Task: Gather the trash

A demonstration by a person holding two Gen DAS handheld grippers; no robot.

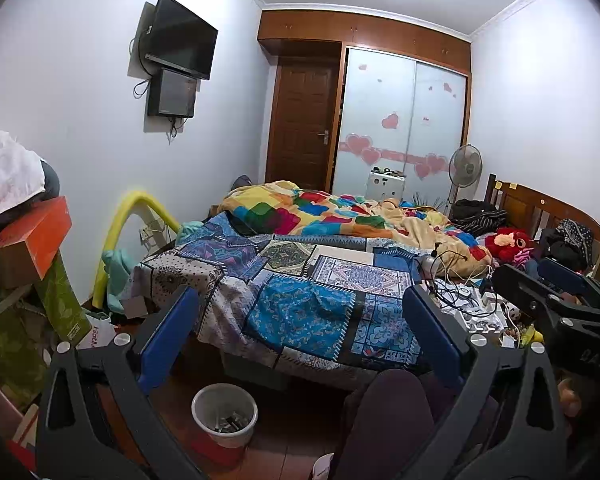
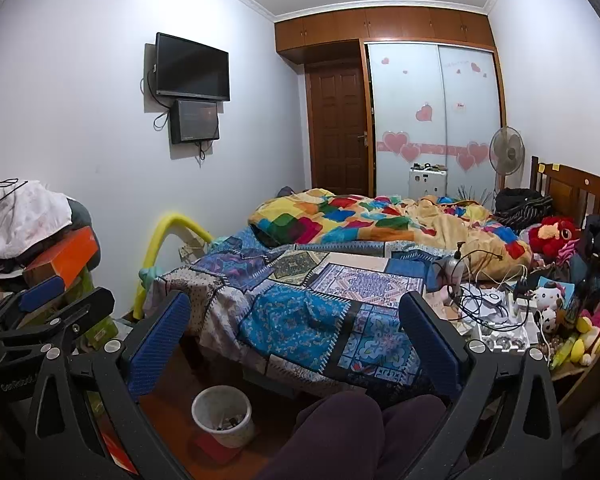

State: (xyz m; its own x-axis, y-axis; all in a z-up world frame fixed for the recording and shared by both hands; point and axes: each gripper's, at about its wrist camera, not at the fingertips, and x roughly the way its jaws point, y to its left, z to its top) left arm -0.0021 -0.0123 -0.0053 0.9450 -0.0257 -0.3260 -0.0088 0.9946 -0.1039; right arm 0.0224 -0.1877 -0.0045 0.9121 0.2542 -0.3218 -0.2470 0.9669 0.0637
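Left gripper (image 1: pixel 300 336) wide open; right gripper (image 2: pixel 296 340) likewise, empty

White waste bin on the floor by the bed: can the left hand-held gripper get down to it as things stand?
Probably yes. The left hand-held gripper is open and empty, and the white waste bin stands uncovered on bare floor below it, left of the person's knee.
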